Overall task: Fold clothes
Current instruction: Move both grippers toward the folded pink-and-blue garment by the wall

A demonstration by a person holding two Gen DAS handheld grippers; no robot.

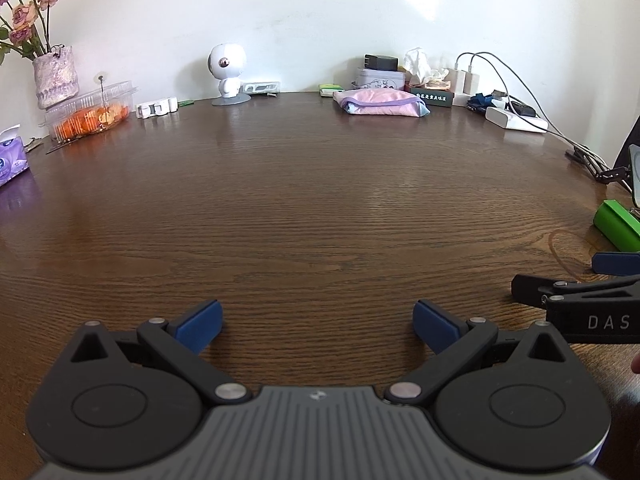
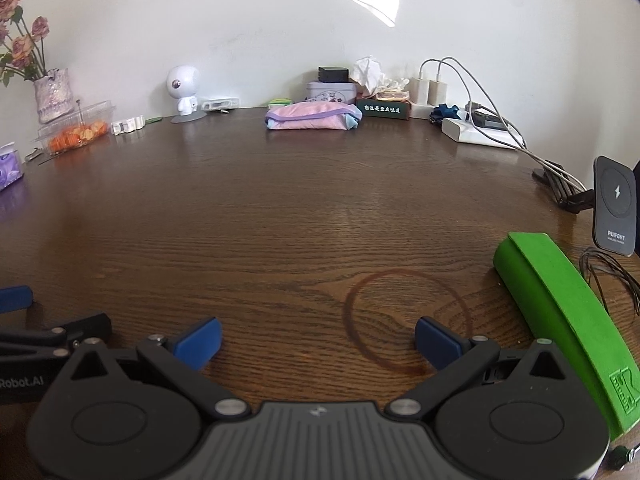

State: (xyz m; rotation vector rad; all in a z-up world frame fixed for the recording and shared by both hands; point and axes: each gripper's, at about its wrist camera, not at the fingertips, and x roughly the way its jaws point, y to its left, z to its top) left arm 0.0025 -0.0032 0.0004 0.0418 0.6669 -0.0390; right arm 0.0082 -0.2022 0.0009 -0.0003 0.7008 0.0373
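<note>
A folded pink garment with lilac trim [image 1: 380, 103] [image 2: 313, 116] lies at the far edge of the brown wooden table [image 1: 304, 200] [image 2: 280, 208], near the wall. My left gripper [image 1: 318, 324] hovers low over the near part of the table, open, with only bare wood between its blue pads. My right gripper [image 2: 318, 340] stands beside it on the right, also open and holding nothing. Part of the right gripper shows at the right edge of the left wrist view, and part of the left gripper at the left edge of the right wrist view. Both grippers are far from the garment.
Along the back wall stand a flower vase [image 1: 55, 74], a plastic box of oranges [image 1: 90, 114], a white robot figure [image 1: 226, 72], a tin [image 1: 380, 78], tissues and chargers with cables [image 1: 516, 116]. A green case [image 2: 568, 320] and a phone charger stand [image 2: 616, 208] sit at right.
</note>
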